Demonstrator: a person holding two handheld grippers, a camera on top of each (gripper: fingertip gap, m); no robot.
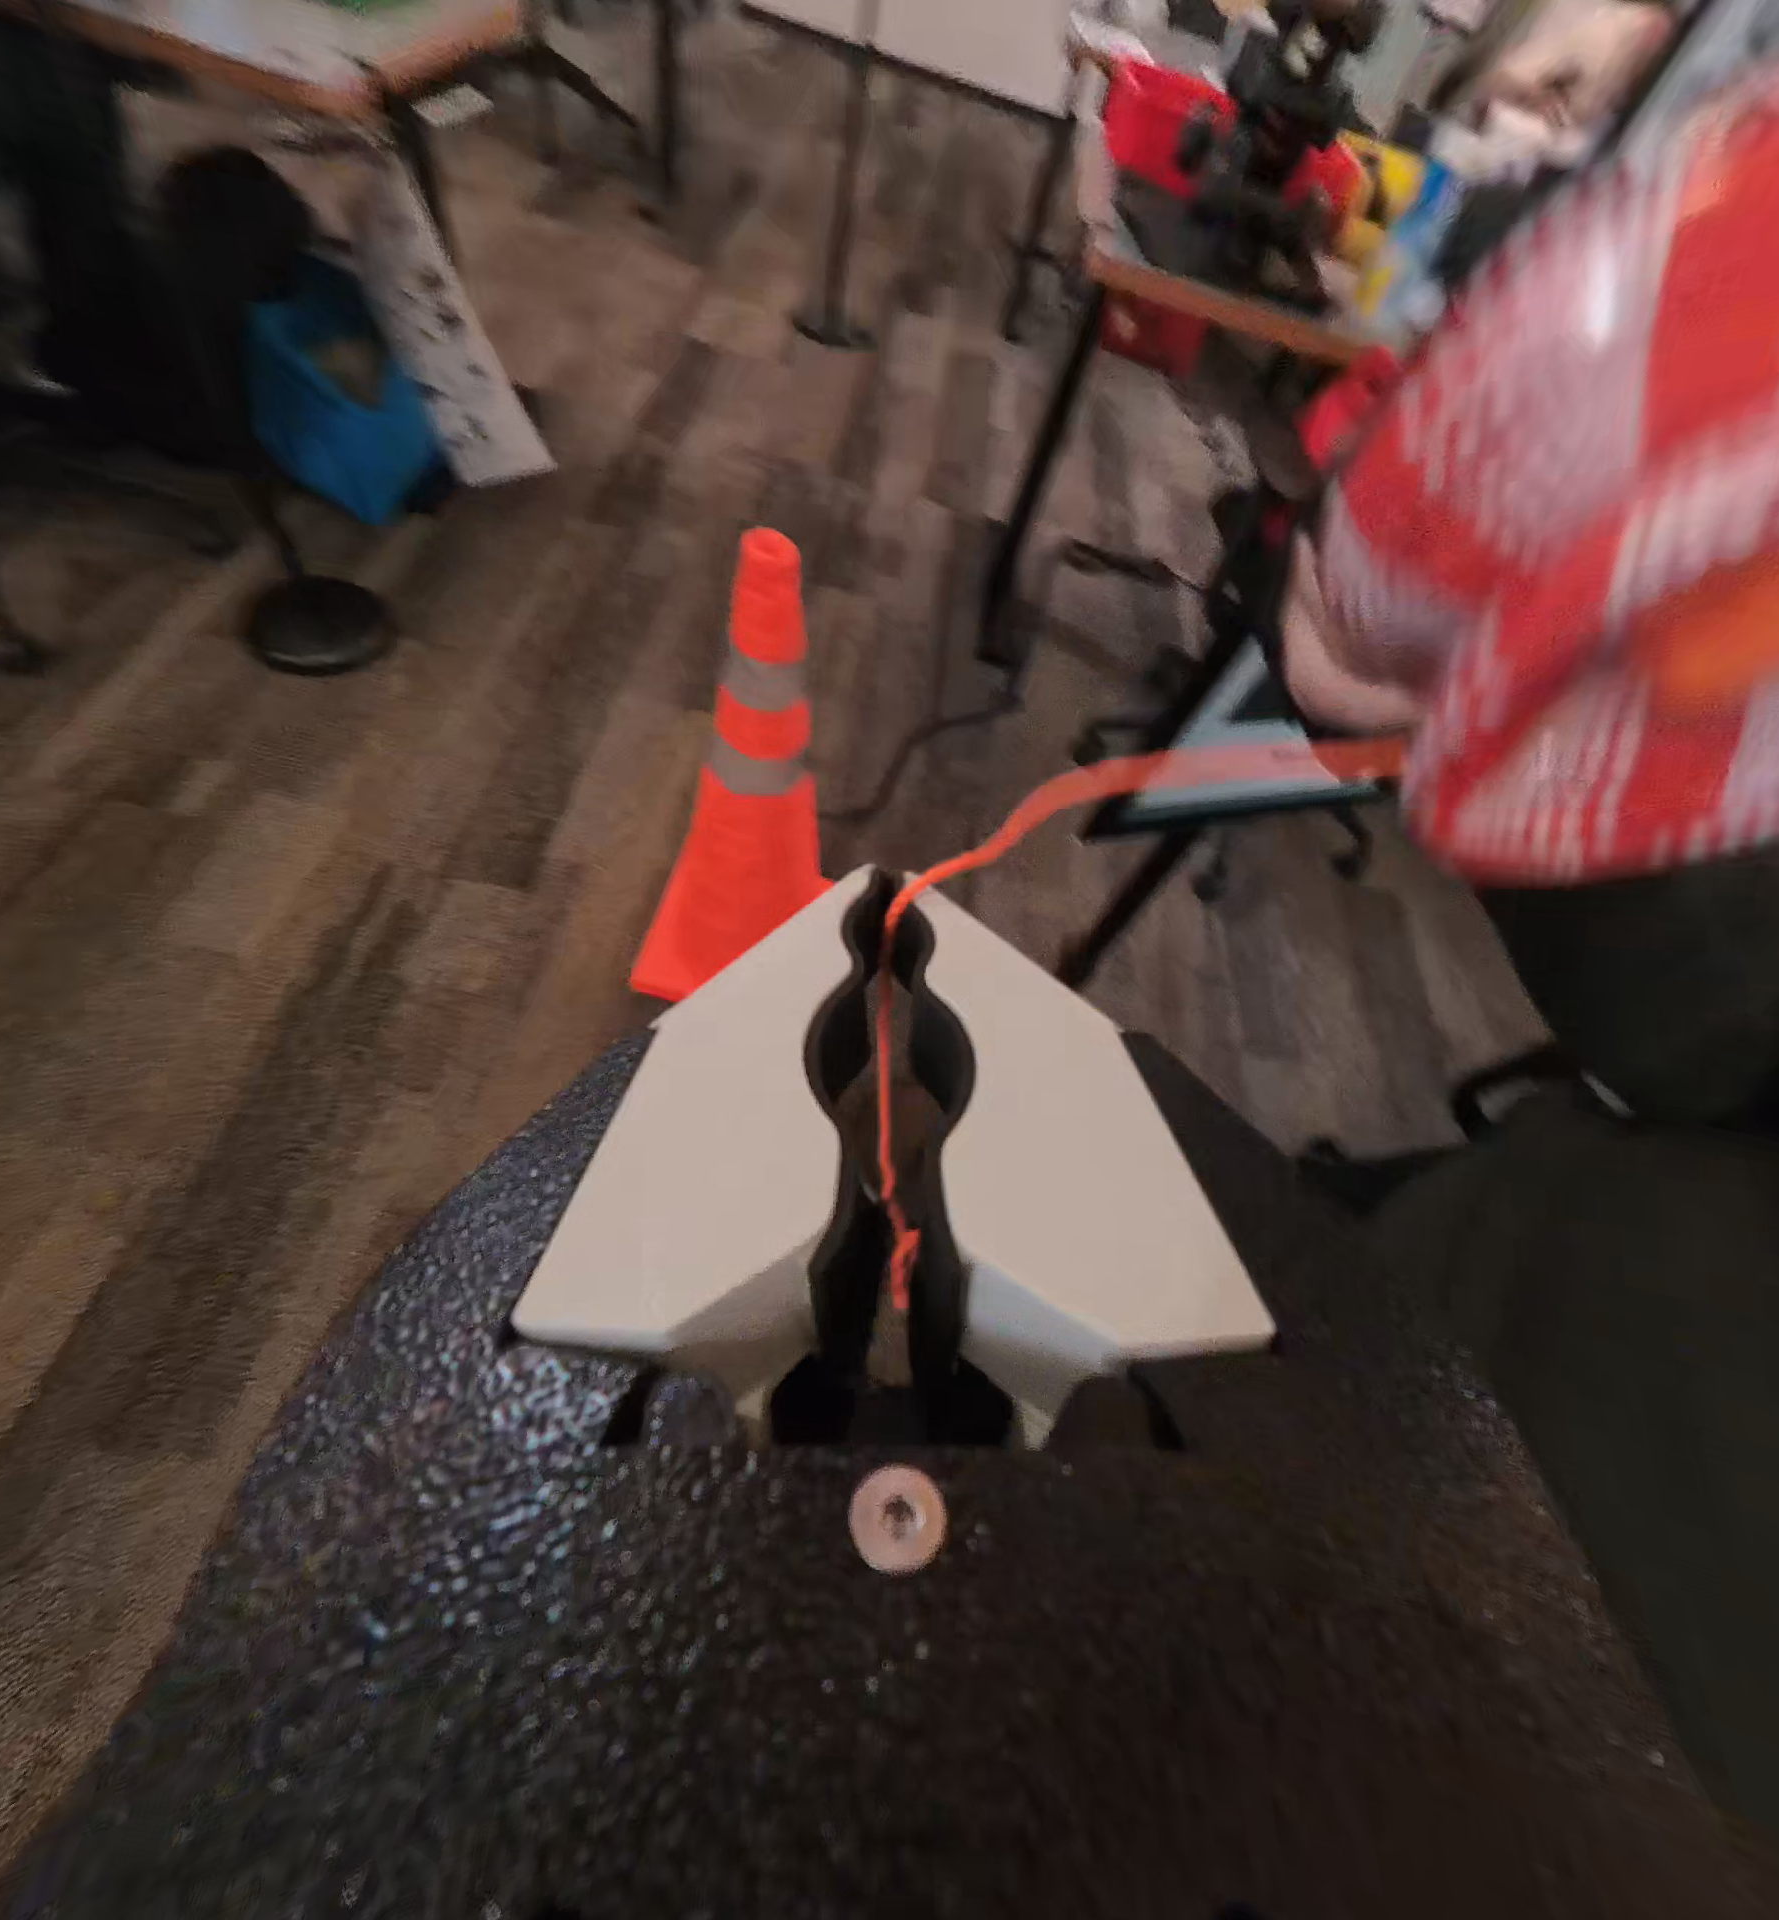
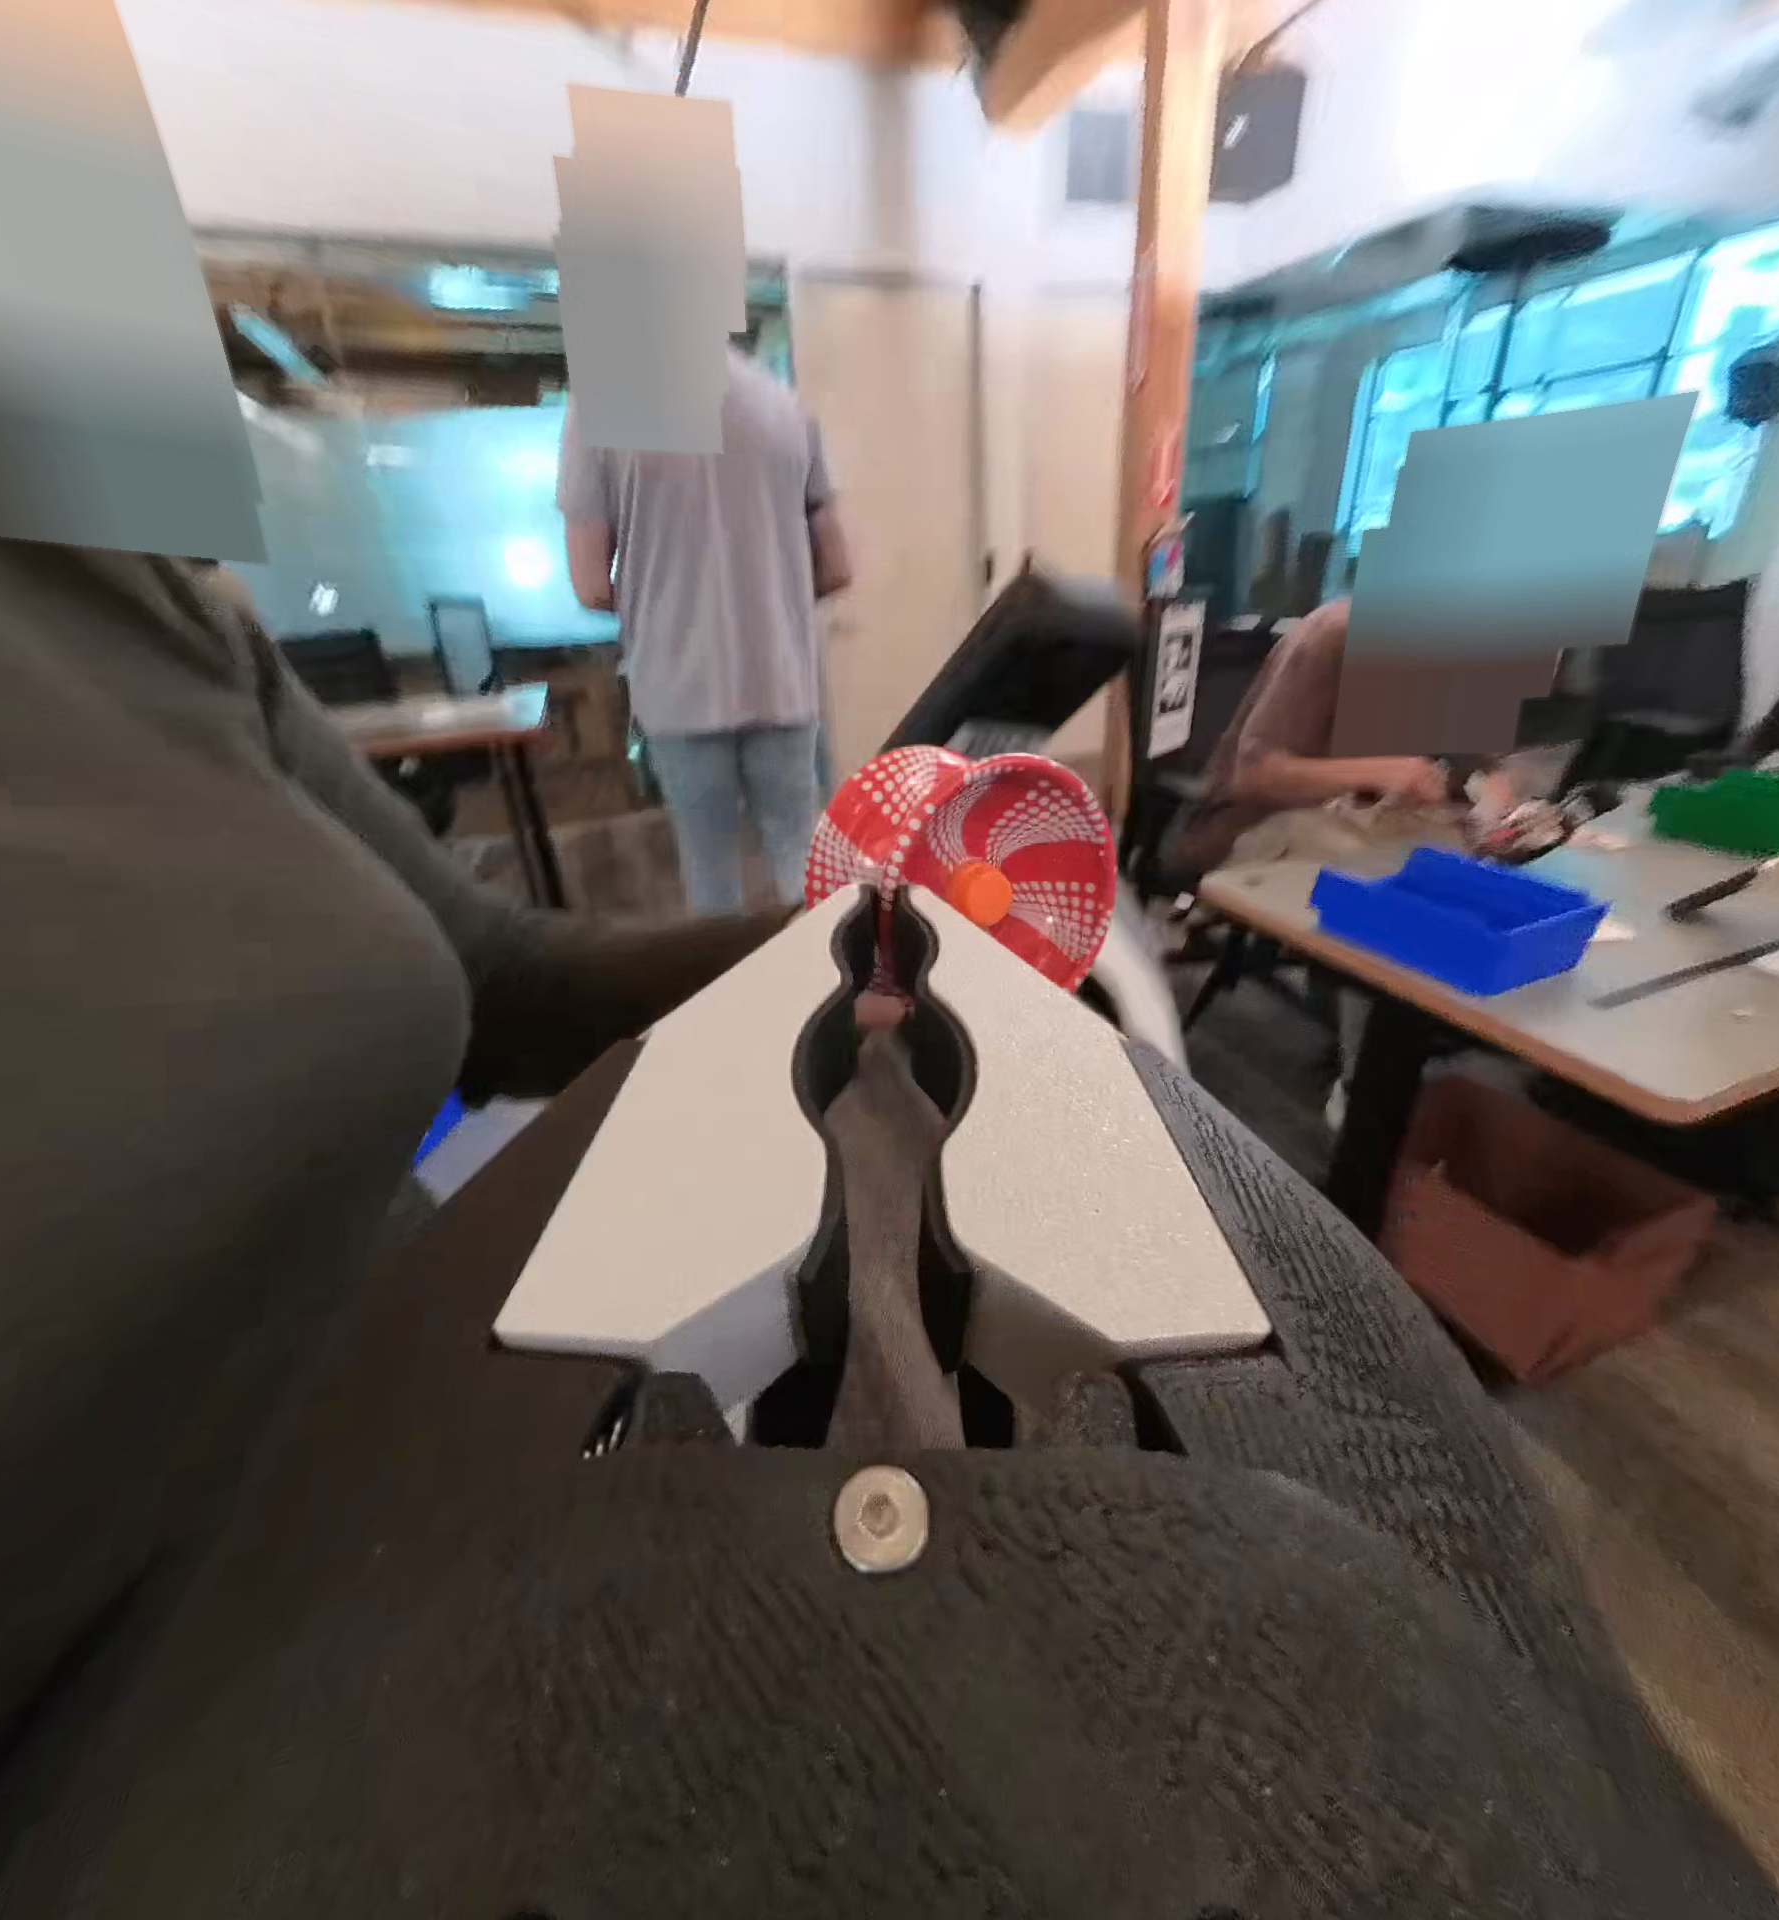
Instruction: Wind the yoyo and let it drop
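Right wrist view: yoyo (image 2: 958, 862) pinched at right gripper (image 2: 890, 899) tip.

In your left wrist view the red-and-white yoyo (image 1: 1633, 447) is smeared by motion blur and cut off by the right edge, so you cannot make out its pattern or its full outline. The orange string (image 1: 1124, 795) blurs where it nears the yoyo, and its attachment is lost; its lower end disappears between the closed fingers of your left gripper (image 1: 890, 894). In your right wrist view the right gripper (image 2: 890, 899) hides the yoyo's (image 2: 1010, 862) lower rim and the groove between its halves. Whether any string is wound there, you cannot tell. The dark sleeve (image 2: 189, 935) runs off the left edge.
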